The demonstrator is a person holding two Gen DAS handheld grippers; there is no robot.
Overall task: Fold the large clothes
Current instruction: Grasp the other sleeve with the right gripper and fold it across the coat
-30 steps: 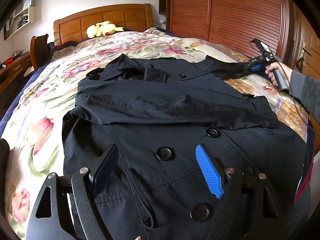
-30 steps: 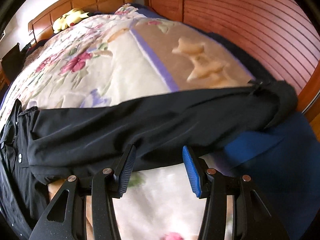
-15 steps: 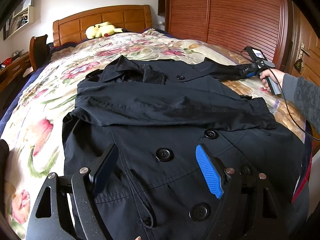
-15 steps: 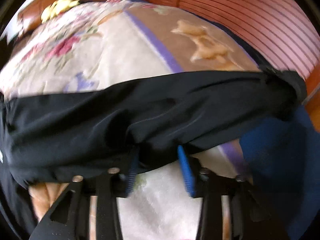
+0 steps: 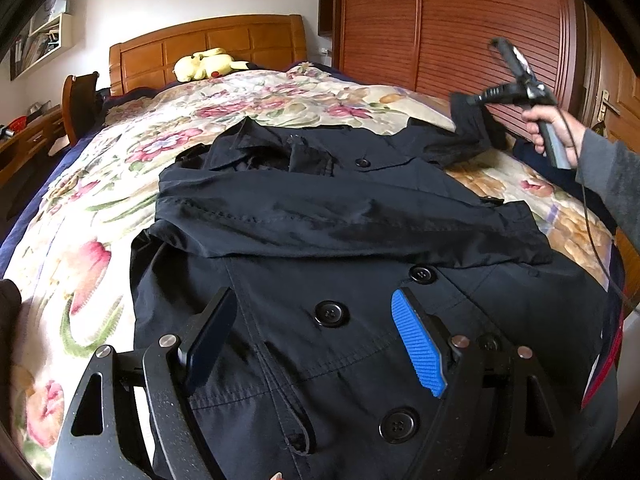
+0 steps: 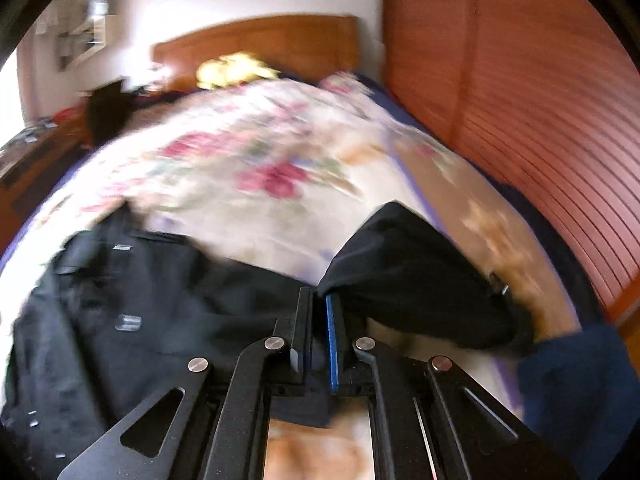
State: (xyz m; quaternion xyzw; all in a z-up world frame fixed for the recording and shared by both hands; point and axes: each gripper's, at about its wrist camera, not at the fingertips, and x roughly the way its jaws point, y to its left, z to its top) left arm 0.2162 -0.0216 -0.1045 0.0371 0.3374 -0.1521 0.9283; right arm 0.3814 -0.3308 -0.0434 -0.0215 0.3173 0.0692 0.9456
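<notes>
The right gripper (image 6: 318,320) is clamped on the coat's sleeve (image 6: 420,280), whose body lies leftward, while the left gripper (image 5: 316,340) hovers wide open, empty.

A black double-breasted coat (image 5: 340,240) lies on the floral bedspread (image 5: 100,208), one sleeve folded across. Near, the left gripper (image 5: 320,344) gapes above it. Far right, the right gripper (image 5: 480,100) lifts the other sleeve (image 5: 472,132).

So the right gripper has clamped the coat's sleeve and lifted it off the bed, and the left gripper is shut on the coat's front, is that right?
Not quite: the left gripper is open, hovering over the coat front and gripping nothing, as the left wrist view shows. The right gripper has indeed clamped the sleeve and lifted it off the bed.
</notes>
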